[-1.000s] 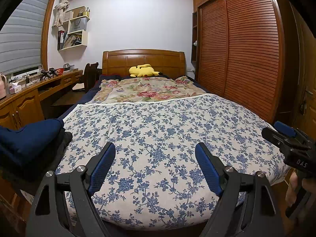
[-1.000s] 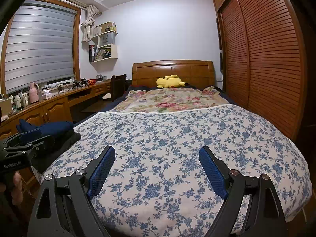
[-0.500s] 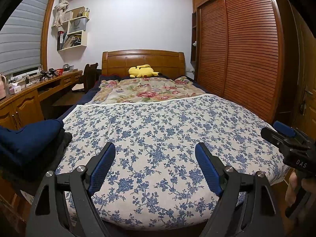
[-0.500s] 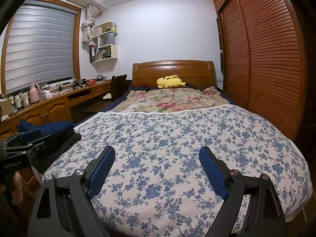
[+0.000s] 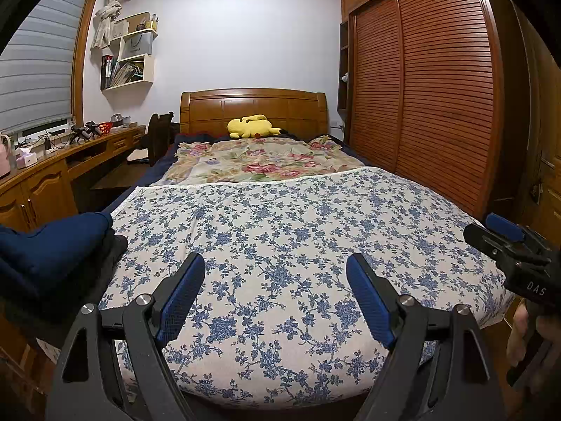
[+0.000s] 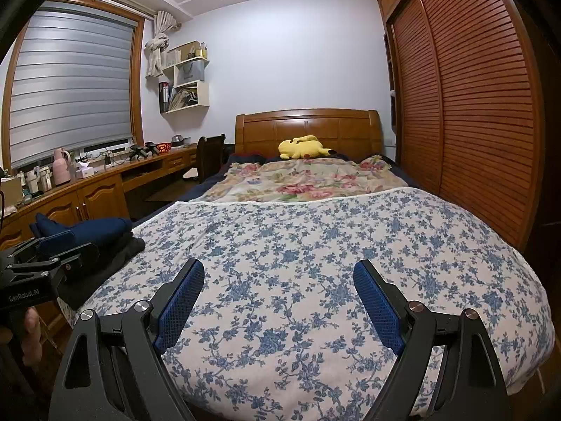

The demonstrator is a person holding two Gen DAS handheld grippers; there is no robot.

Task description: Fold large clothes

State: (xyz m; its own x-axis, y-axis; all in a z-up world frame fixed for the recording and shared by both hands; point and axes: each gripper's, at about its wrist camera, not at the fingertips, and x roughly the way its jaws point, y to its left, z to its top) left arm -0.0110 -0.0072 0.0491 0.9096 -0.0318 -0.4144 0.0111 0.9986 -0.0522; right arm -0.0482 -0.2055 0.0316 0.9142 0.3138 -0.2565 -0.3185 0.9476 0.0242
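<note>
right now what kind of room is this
A home bedroom, most likely. A bed with a wooden headboard fills the middle, a louvred sliding wardrobe lines one wall, and a built-in desk runs under the window.

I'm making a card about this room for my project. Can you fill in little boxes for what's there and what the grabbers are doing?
bed cover: blue-flowered sheet
clothes: dark blue pile at the bed's left edge
toy: yellow plush by the headboard
left gripper: open, empty, above the sheet
right gripper: open, empty, above the sheet
folding: not started
</note>
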